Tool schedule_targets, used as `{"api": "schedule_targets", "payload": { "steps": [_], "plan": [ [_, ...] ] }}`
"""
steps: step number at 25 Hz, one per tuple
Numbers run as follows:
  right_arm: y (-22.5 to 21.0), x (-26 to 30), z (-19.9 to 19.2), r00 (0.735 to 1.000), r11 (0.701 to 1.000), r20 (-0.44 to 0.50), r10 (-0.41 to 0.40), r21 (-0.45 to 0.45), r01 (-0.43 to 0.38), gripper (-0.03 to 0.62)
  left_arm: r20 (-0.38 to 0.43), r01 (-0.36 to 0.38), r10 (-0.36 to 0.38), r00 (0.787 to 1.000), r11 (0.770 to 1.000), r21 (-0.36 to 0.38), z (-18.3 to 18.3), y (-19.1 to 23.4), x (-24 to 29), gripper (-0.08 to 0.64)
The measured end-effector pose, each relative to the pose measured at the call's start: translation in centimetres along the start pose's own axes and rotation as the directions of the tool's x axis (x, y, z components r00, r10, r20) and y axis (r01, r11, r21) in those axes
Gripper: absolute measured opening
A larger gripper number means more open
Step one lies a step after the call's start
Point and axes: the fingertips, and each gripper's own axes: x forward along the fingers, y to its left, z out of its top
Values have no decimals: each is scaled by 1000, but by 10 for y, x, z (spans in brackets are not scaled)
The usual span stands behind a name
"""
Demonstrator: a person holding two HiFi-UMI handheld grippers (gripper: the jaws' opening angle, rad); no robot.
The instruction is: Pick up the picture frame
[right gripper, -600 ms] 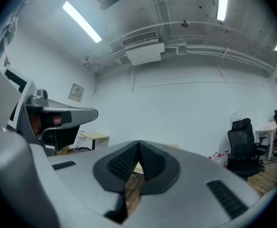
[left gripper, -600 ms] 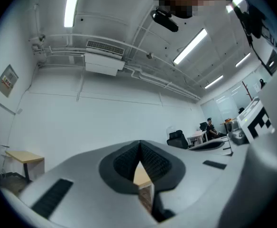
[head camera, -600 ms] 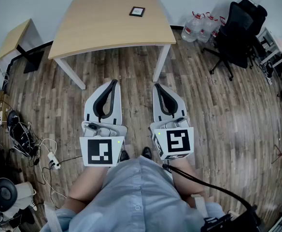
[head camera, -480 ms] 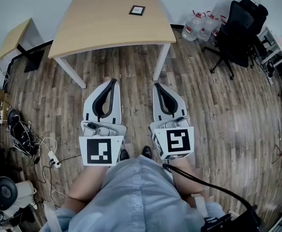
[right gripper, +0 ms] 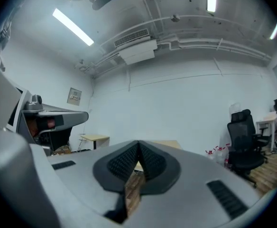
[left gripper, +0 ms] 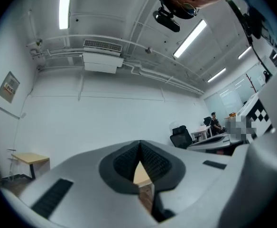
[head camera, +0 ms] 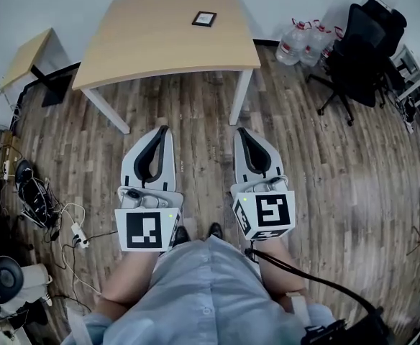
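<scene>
The picture frame (head camera: 204, 19) is small, dark-edged and lies flat near the far edge of the light wooden table (head camera: 152, 42). My left gripper (head camera: 162, 130) and right gripper (head camera: 241, 131) hang side by side over the wooden floor, well short of the table and pointing towards it. Both are shut with nothing between the jaws. In the left gripper view the closed left gripper (left gripper: 139, 144) shows only a sliver of the table (left gripper: 142, 175) through the gap below its tips. The right gripper (right gripper: 138, 144) is likewise closed in its own view, with the table (right gripper: 166, 144) just beyond it. Neither gripper view shows the frame.
A smaller side table (head camera: 24, 57) stands at the far left. Water bottles (head camera: 303, 40) and a black office chair (head camera: 361, 49) are to the right of the table. Cables and a power strip (head camera: 55, 218) lie on the floor at the left.
Both grippers sit a little lower and slightly farther apart in the head view, and the view has shifted a bit. Both jaws stay shut; the frame has not moved.
</scene>
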Motion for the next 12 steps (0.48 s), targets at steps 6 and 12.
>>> {"api": "schedule_targets", "payload": {
  "steps": [6,12],
  "plan": [
    [-30,13,-7,1000,1000,-16,-6,2,6,2,-26,-31,31,999,999,29,-11,-3,12,2],
    [-40,50,-16,999,1000,-32,-1,0,1,2,-56,-75,74,996,997,-11,-28,21,36,2]
  ]
}}
